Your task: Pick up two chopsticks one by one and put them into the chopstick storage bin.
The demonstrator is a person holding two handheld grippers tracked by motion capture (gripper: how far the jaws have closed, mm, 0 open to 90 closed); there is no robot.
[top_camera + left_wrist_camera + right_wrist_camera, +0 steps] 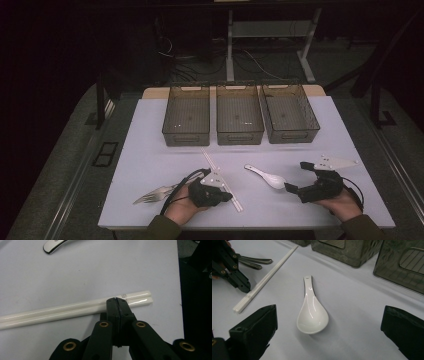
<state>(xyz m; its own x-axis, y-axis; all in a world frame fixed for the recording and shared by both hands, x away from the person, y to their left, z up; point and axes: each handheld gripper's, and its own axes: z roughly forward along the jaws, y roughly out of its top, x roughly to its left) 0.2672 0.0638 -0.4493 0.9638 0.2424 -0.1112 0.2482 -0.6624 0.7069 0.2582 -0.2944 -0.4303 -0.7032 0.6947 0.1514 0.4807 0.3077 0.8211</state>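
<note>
Lying on the white table (pixel 150 150), a pair of white chopsticks (pixel 220 177) runs lengthwise from near the three grey bins (pixel 240 120) toward the person. The left tongs (pixel 116 301), jaws shut together and holding nothing, rest their tips against the chopsticks' near end, crosswise to them. A white spoon (pixel 312 315) lies between the wide-open, empty right tongs (pixel 296 176), handle pointing away.
</note>
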